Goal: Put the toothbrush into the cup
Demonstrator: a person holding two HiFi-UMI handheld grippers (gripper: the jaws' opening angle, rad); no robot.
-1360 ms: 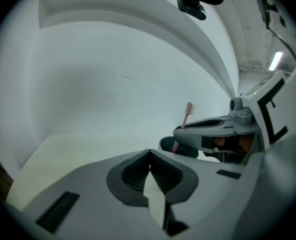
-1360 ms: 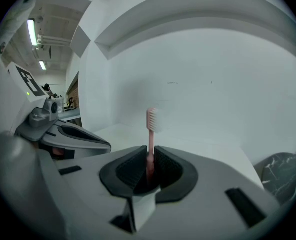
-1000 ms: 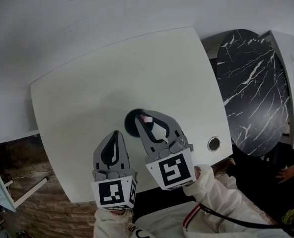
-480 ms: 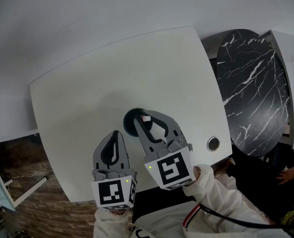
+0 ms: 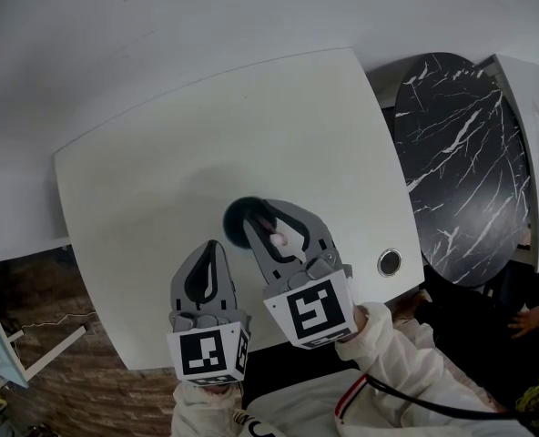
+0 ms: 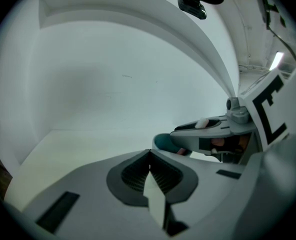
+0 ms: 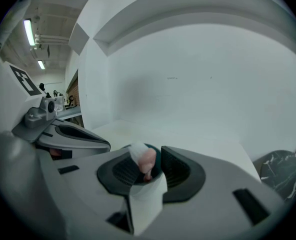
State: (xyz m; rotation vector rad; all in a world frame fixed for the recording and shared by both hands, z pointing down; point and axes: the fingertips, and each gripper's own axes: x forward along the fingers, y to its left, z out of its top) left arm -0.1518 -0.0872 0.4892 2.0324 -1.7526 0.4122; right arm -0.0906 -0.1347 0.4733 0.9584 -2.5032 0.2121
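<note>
Head view looked down on our white sleeve (image 5: 392,358) at the near edge, with the two marker cubes just beyond it. The left gripper (image 5: 211,248) hovered over the near part of the white table (image 5: 160,162). In the left gripper view, the left gripper (image 6: 149,156) had its jaws pressed together with nothing between them.

Just to its right, the right gripper (image 5: 274,221) reached a little farther, its tips over the near rim of the dark cup (image 5: 238,224). In the right gripper view, the right gripper (image 7: 150,169) had jaws that had just been opening. The toothbrush (image 7: 145,159) stood upright between them. Its white and pink top leaned against the left pad, and a clear gap showed on the right side, so the pads no longer clamped it.

From above, the toothbrush (image 5: 277,240) showed as a small pink tip inside the jaw opening, tilted toward us from the cup. The left gripper view showed the teal cup (image 6: 163,143) just beyond the closed jaws, with a pink shaft seeming to rise from its mouth. We could not tell how deep it sat.

A round metal hole (image 5: 390,262) sat near the table's right edge. Farther right stood a black marble table (image 5: 461,153), and a plain white wall (image 5: 251,16) rose beyond the far edge.
</note>
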